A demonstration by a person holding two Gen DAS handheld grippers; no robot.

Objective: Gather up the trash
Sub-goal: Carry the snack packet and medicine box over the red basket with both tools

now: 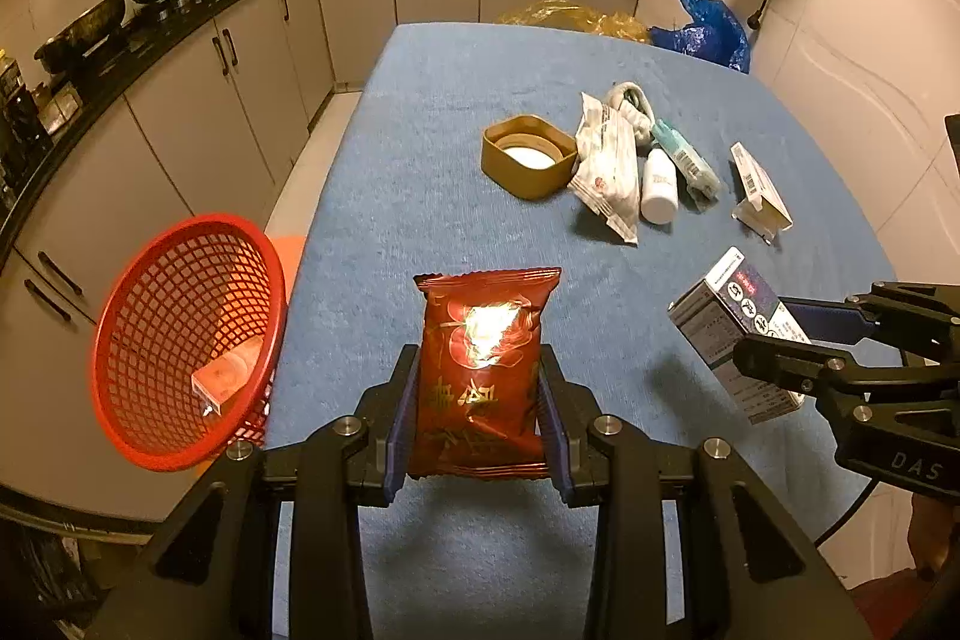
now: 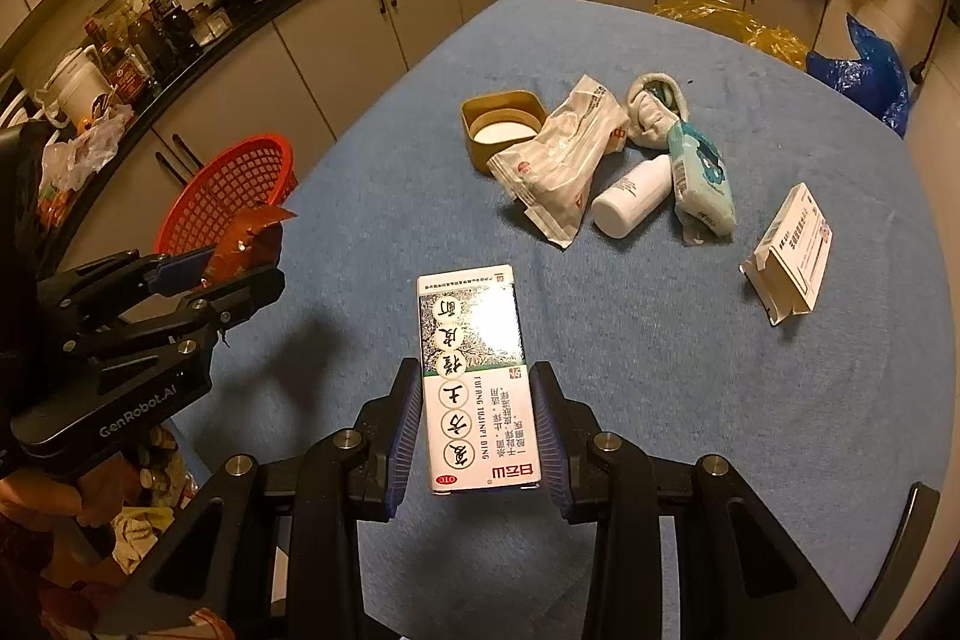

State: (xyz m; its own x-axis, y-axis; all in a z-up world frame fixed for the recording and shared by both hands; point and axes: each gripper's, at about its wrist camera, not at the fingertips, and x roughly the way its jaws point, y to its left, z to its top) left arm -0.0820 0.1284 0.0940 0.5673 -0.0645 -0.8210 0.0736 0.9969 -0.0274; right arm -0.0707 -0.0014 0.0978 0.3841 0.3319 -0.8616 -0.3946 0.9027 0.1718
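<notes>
Left gripper [image 1: 480, 400] jaws clamped on red snack packet [image 1: 483, 370], right gripper [image 2: 477, 421] jaws clamped on white medicine box [image 2: 474, 382], both above blue tabletop [image 1: 420, 160], red mesh basket [image 1: 186, 334] just off tabletop's left edge.

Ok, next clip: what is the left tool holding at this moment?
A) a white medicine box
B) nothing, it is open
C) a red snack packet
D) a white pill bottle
C: the left tool is shut on the red snack packet, its blue pads pressing both sides, while the white medicine box sits in the right tool.
</notes>
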